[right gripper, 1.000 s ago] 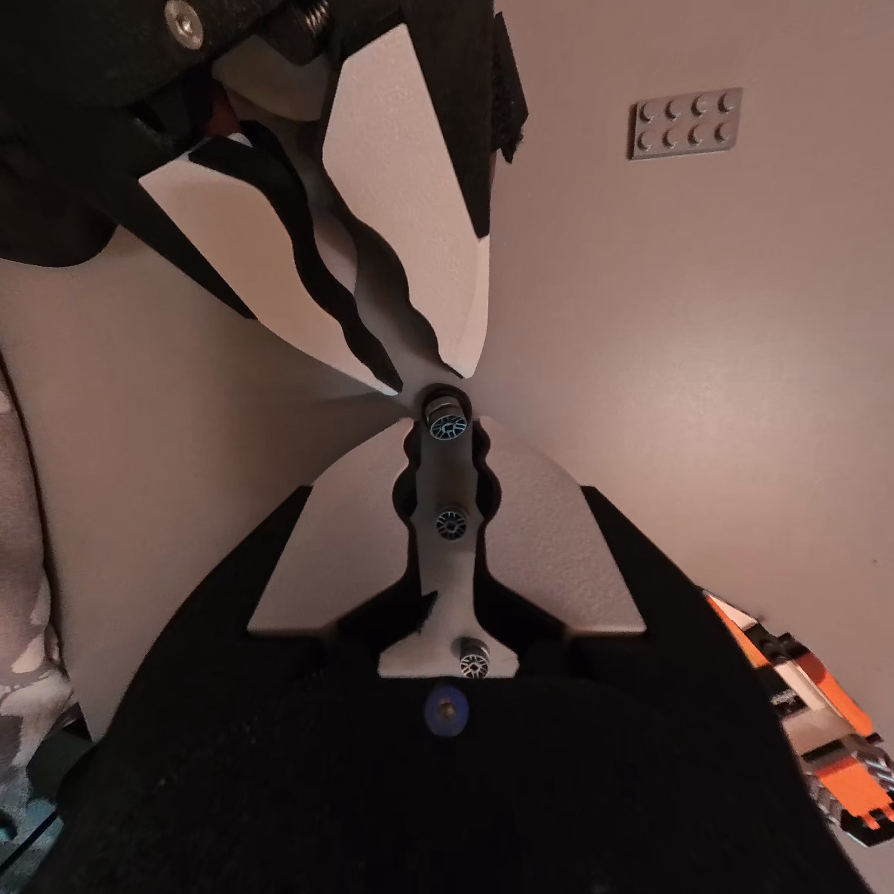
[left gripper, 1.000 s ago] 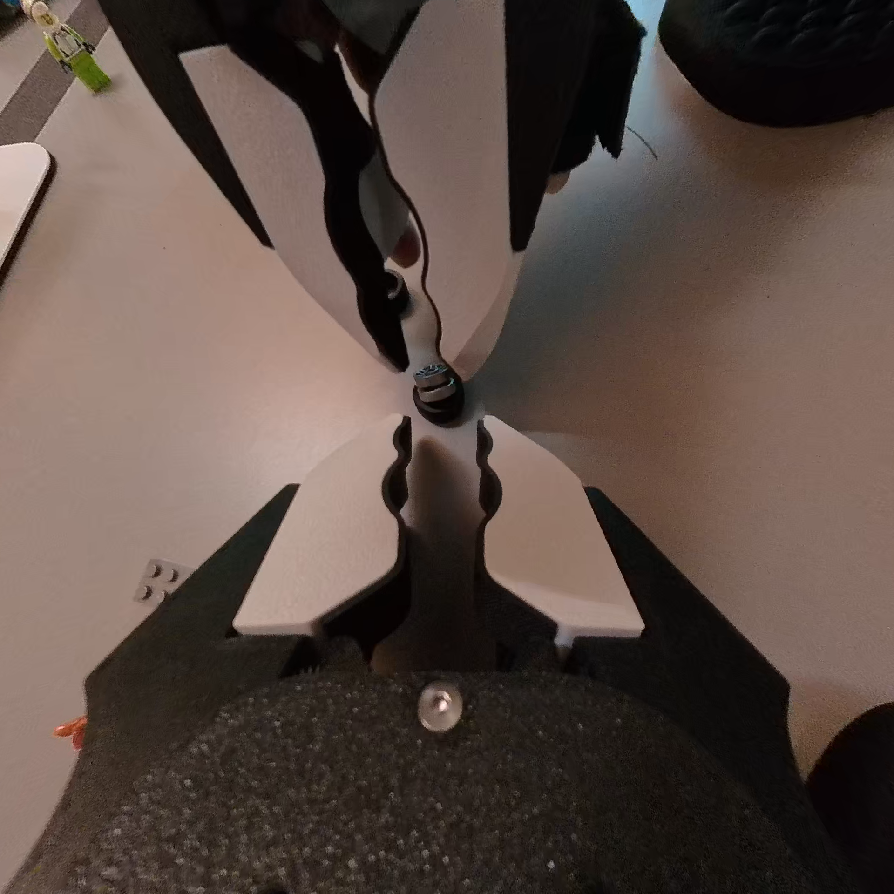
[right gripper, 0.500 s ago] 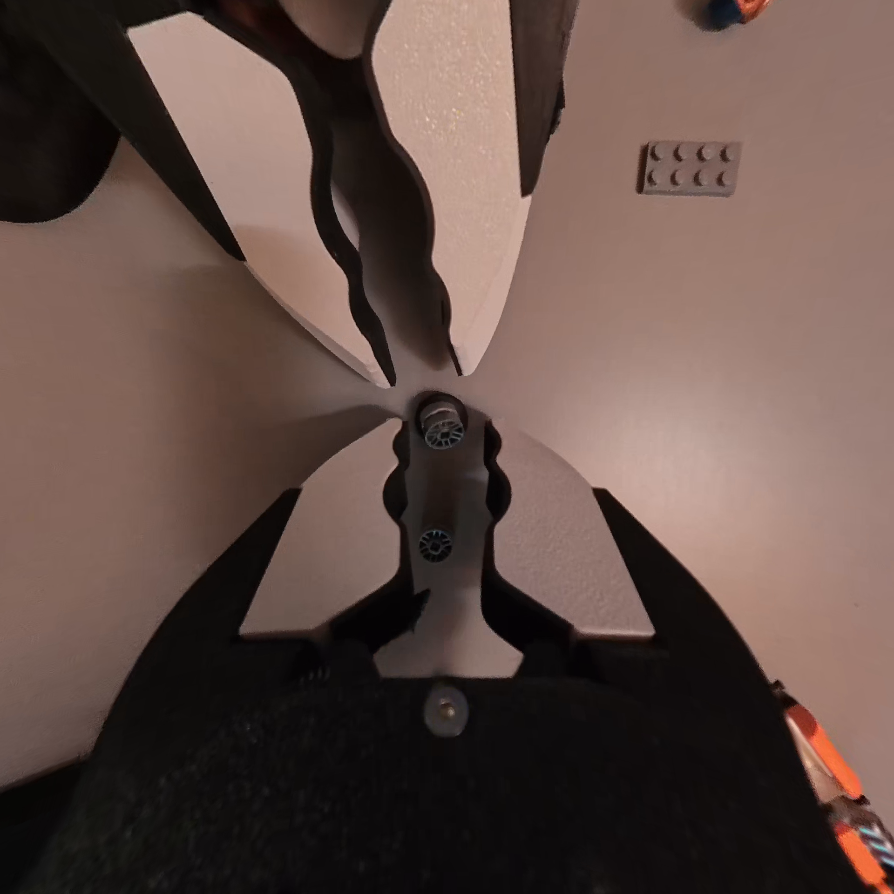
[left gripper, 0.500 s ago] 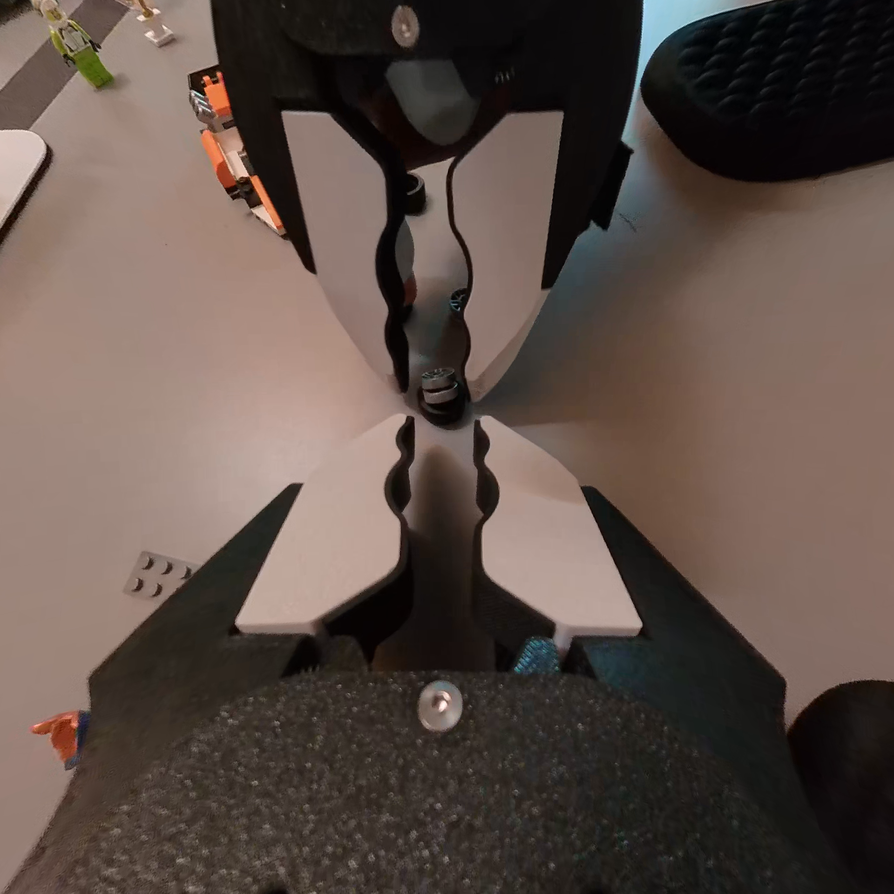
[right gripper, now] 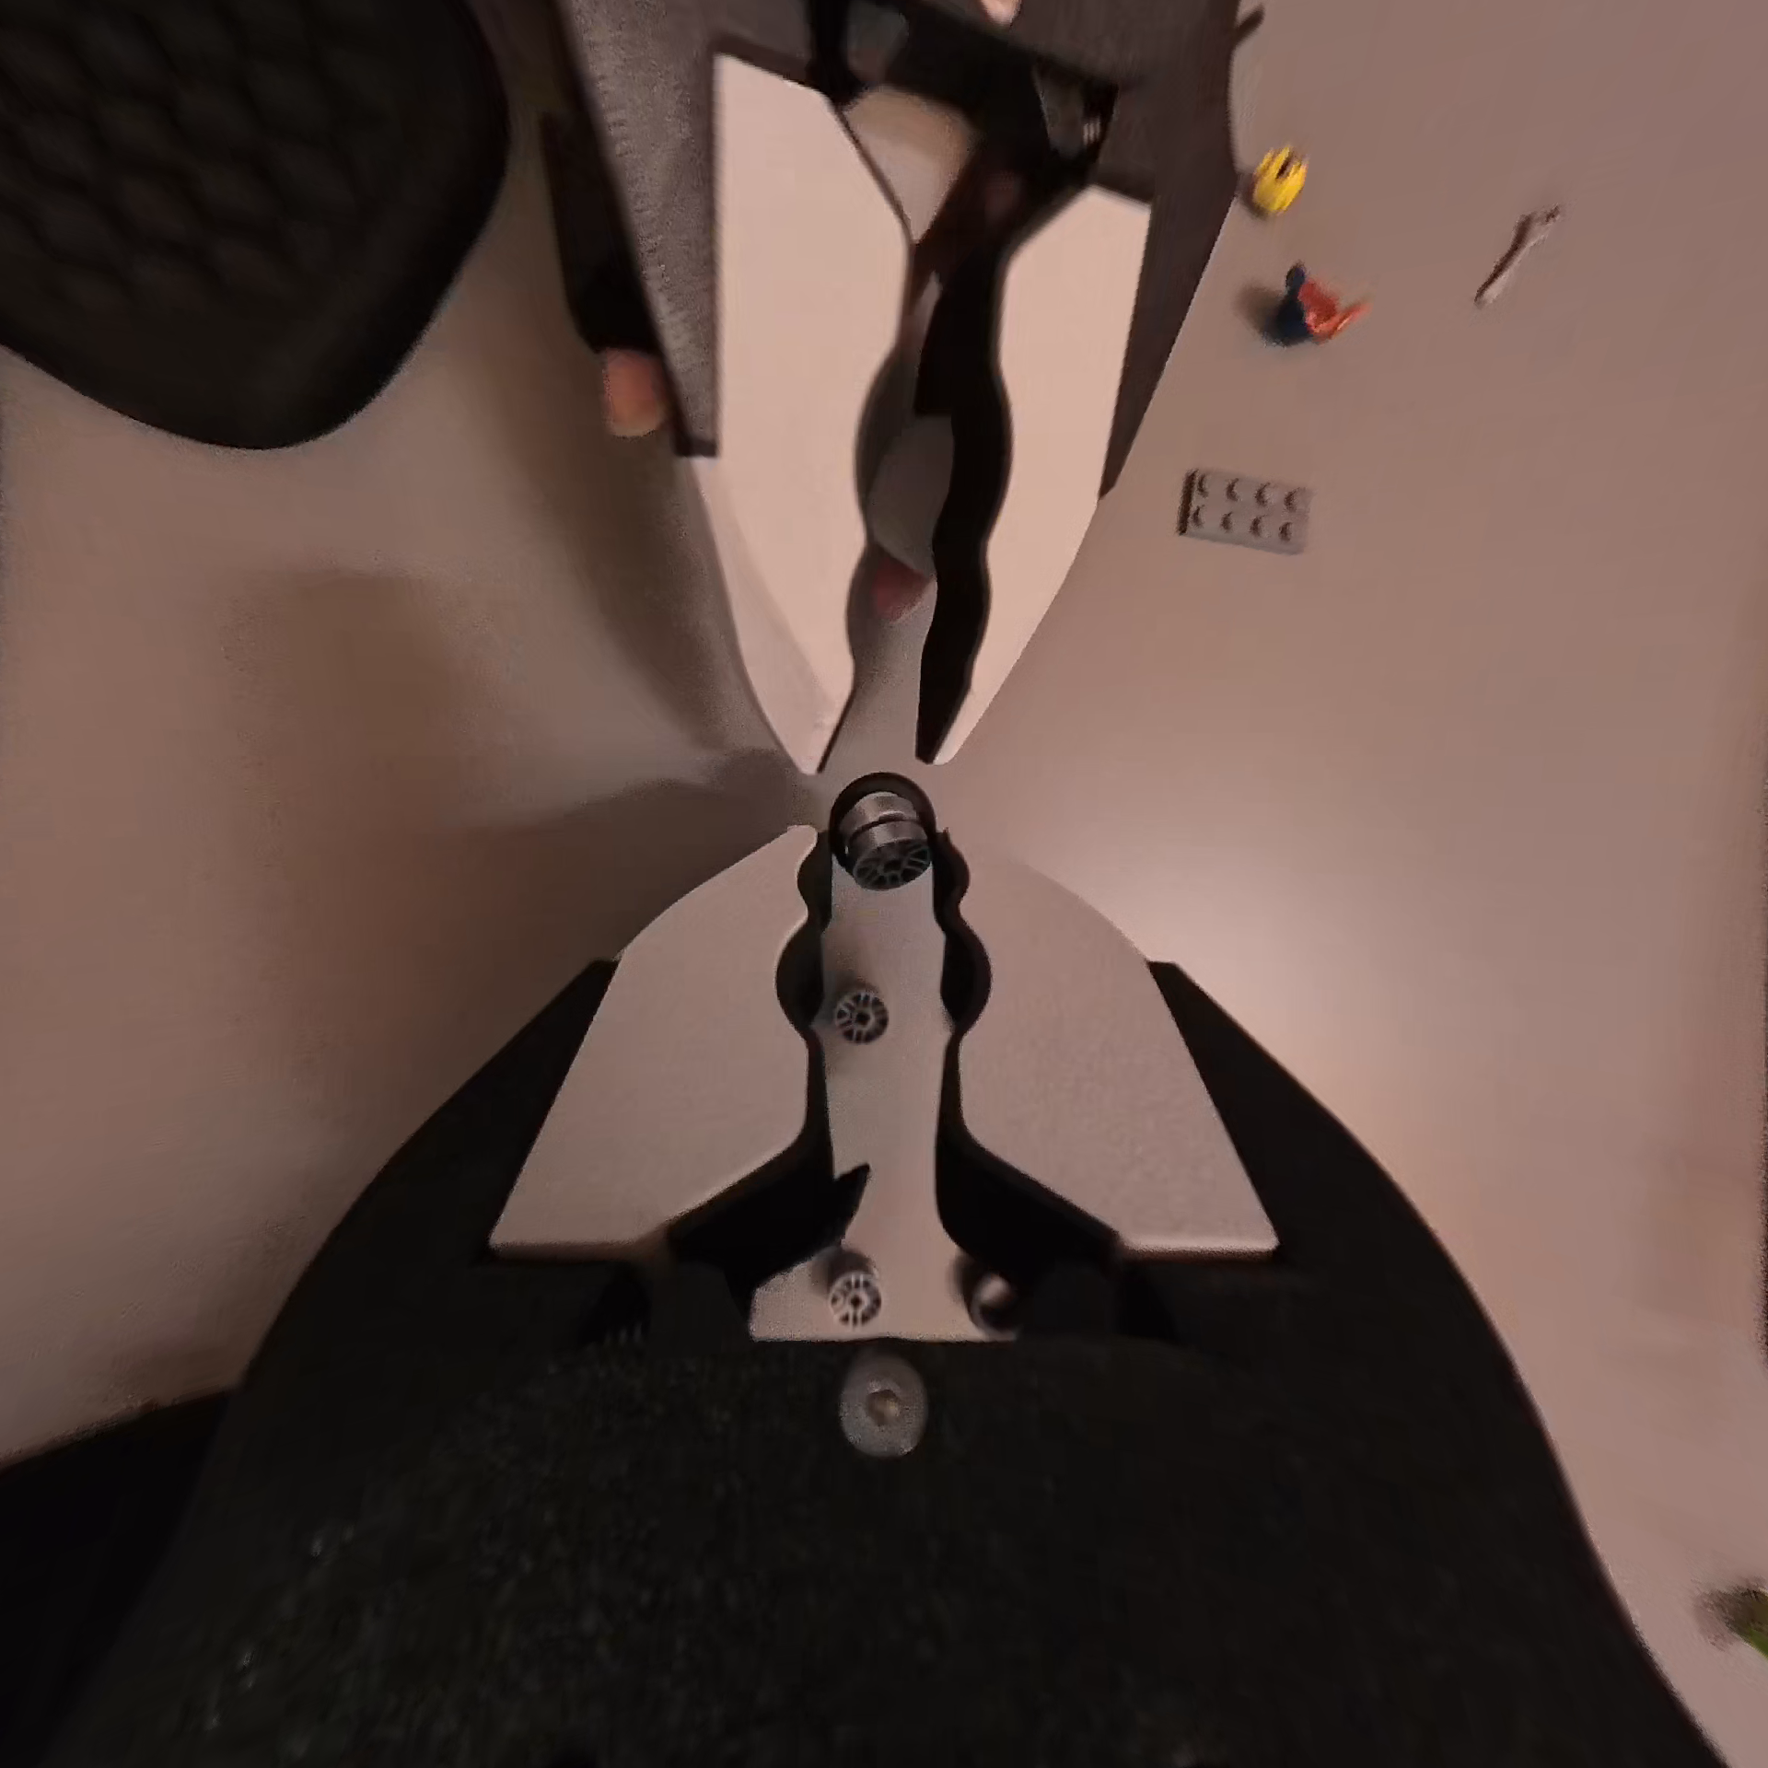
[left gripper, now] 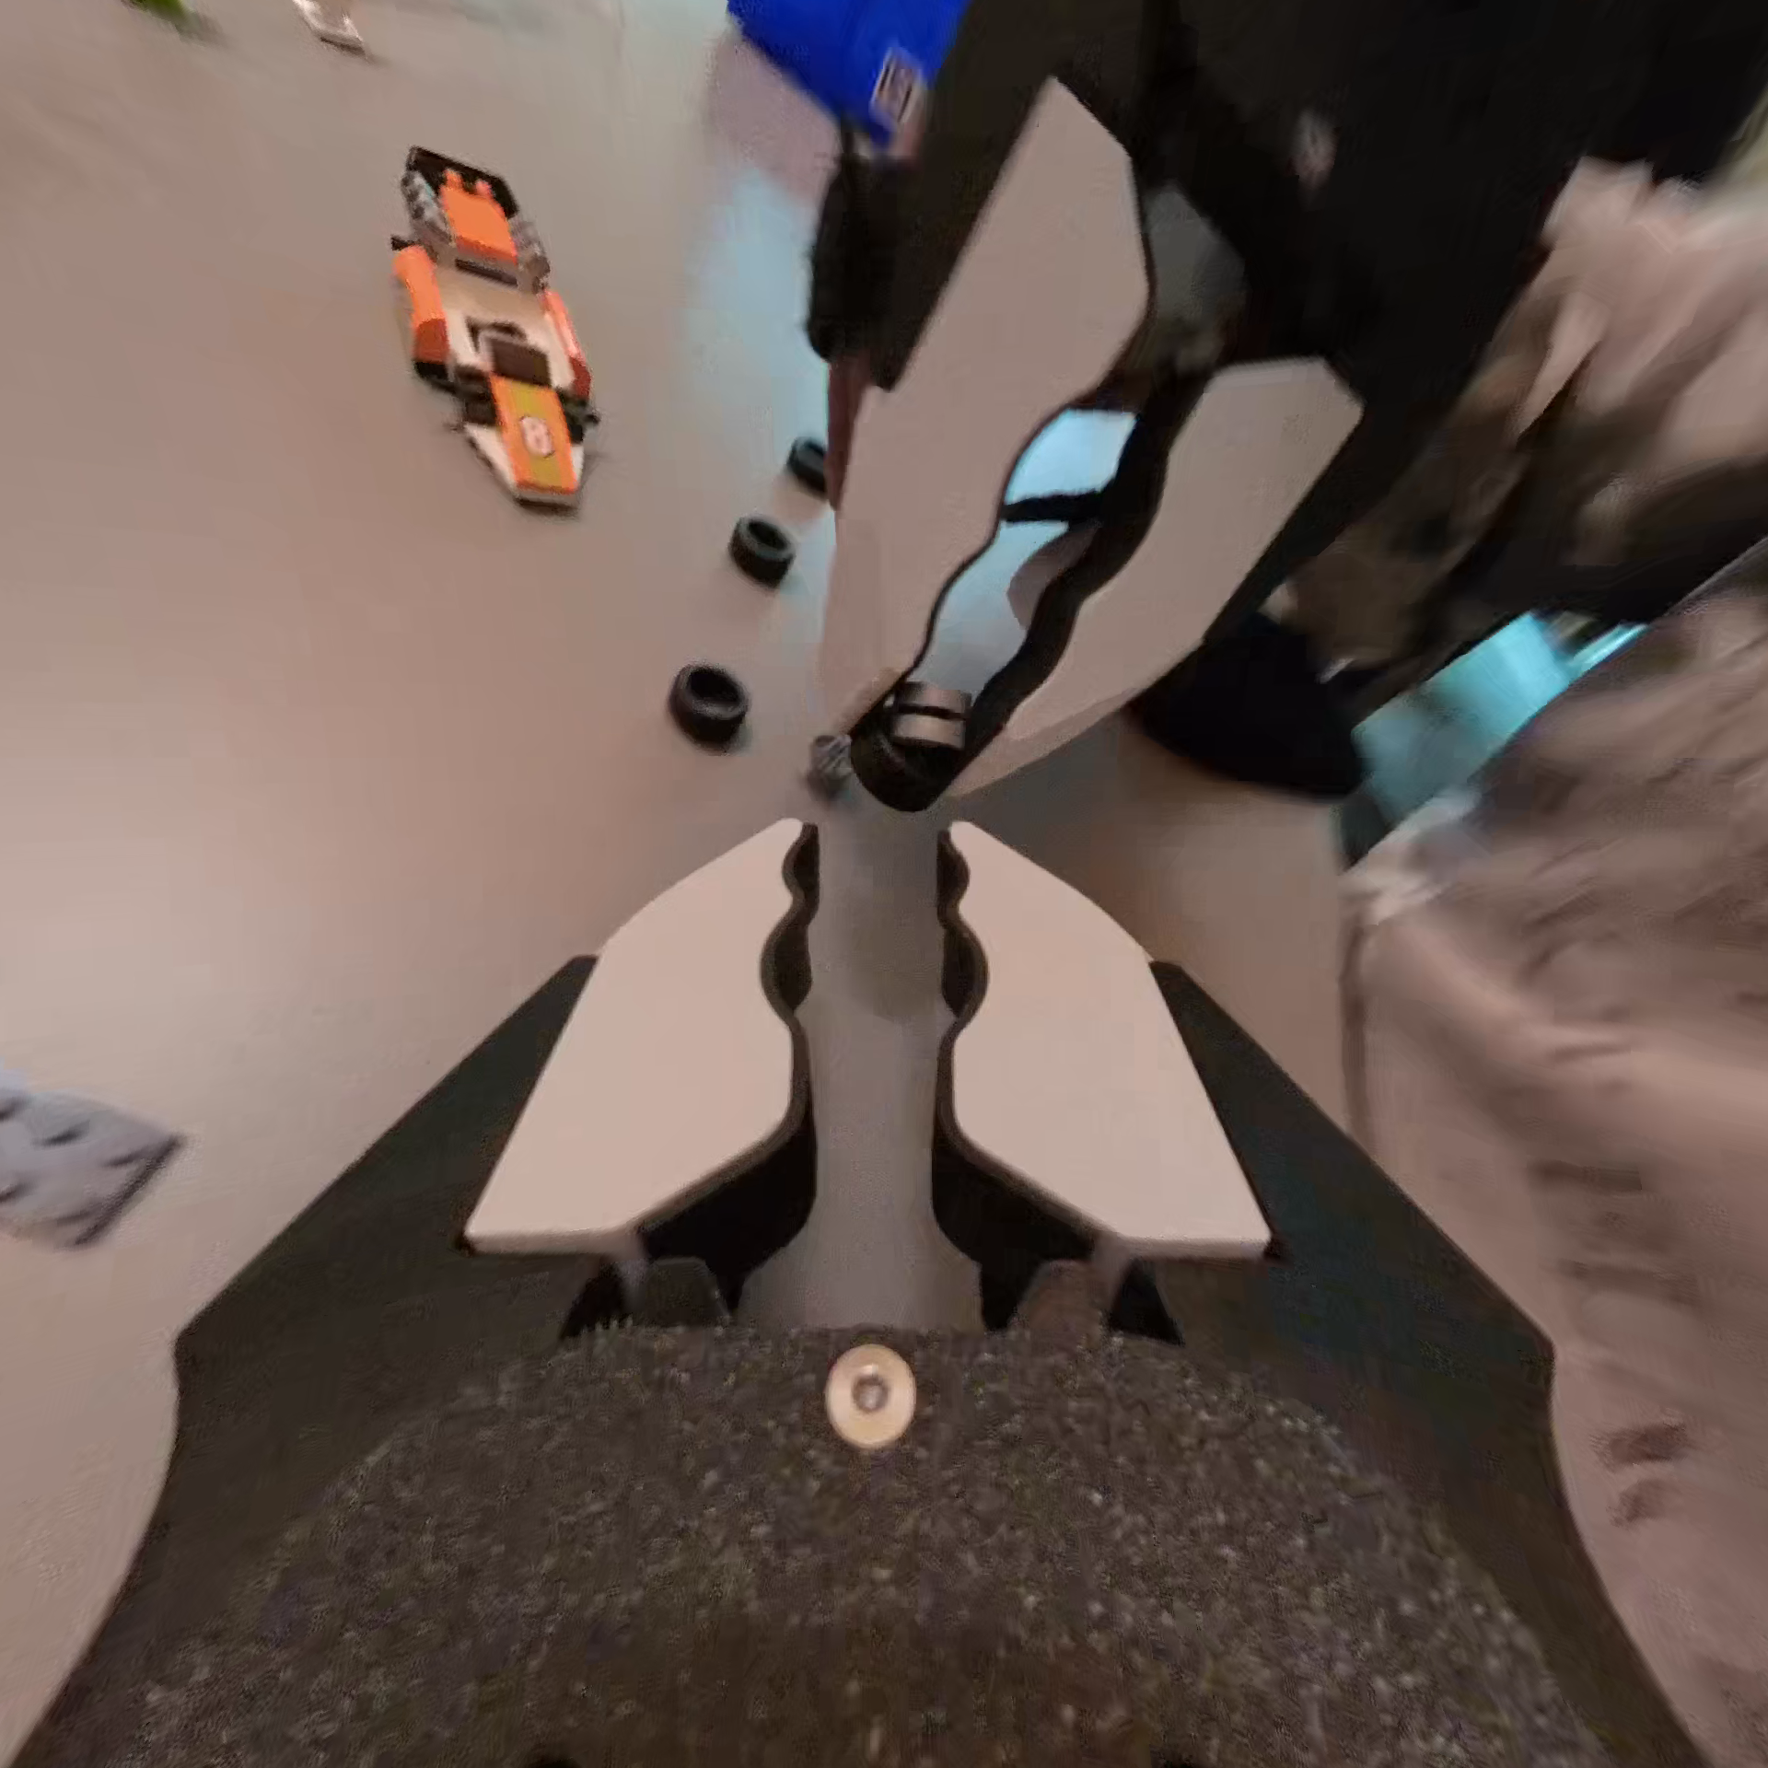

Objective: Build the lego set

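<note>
The right gripper pinches a small wheel; the left gripper stands slightly apart, empty, facing it.

— Can you read any writing from where you stand?

— Your orange and white lego car carries a round marking on its nose, and the blue box at the desk's far edge bears a label; both too blurred.

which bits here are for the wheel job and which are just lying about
In use: wheel in right claw, loose tyres, grey rims, orange car.
Lying about: grey plate, yellow piece, blue-orange piece, blue box.
</note>
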`<state>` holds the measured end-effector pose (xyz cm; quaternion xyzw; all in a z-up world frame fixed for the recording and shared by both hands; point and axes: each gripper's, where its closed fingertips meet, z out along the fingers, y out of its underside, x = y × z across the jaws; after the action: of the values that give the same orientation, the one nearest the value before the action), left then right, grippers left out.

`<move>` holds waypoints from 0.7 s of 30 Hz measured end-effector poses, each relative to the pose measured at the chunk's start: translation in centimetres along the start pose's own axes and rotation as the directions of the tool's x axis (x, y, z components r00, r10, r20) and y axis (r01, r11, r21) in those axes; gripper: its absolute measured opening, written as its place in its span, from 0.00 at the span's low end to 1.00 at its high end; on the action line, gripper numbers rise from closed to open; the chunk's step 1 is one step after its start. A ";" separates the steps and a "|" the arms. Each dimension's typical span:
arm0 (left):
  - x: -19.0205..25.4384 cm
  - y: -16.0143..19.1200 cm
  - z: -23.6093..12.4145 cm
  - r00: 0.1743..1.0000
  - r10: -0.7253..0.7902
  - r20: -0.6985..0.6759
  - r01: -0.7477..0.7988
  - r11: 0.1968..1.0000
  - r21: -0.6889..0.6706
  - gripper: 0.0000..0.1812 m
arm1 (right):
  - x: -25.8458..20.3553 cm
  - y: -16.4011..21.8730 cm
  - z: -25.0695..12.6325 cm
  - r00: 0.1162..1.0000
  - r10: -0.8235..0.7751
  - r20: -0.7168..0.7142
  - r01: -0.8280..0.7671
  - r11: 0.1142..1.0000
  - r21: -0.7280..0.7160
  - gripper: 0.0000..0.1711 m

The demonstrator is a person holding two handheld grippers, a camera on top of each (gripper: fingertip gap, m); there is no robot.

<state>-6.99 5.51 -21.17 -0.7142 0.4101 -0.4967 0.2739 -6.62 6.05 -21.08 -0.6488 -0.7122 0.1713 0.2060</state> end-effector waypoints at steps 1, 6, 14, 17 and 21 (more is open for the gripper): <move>0.5 -0.7 0.1 0.995 -0.085 -0.051 0.087 0.995 0.045 0.13 | -0.2 -0.1 -0.8 1.000 -0.012 -0.002 0.012 1.000 0.003 0.12; 2.2 -2.6 0.4 0.901 -0.344 -0.265 0.388 0.911 0.138 0.15 | -0.7 0.7 -2.8 0.999 -0.049 -0.021 0.048 0.997 -0.059 0.12; 2.4 -3.4 1.6 0.833 -0.471 -0.289 0.526 0.837 0.151 0.22 | -1.0 1.1 -2.3 0.998 -0.038 -0.049 0.032 0.992 -0.118 0.12; 2.4 -3.2 2.0 0.806 -0.509 -0.300 0.564 0.815 0.132 0.21 | -0.9 0.9 -2.1 0.997 -0.038 -0.065 0.029 0.991 -0.132 0.12; 2.2 -3.1 2.3 0.801 -0.527 -0.286 0.577 0.807 0.128 0.17 | -0.8 0.5 -2.0 0.997 -0.036 -0.071 0.027 0.991 -0.132 0.12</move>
<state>-3.52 5.17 -18.44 -0.7056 0.1583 -0.6765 0.1392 -5.10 5.29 -19.66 -0.6554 -0.7241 0.0972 0.1915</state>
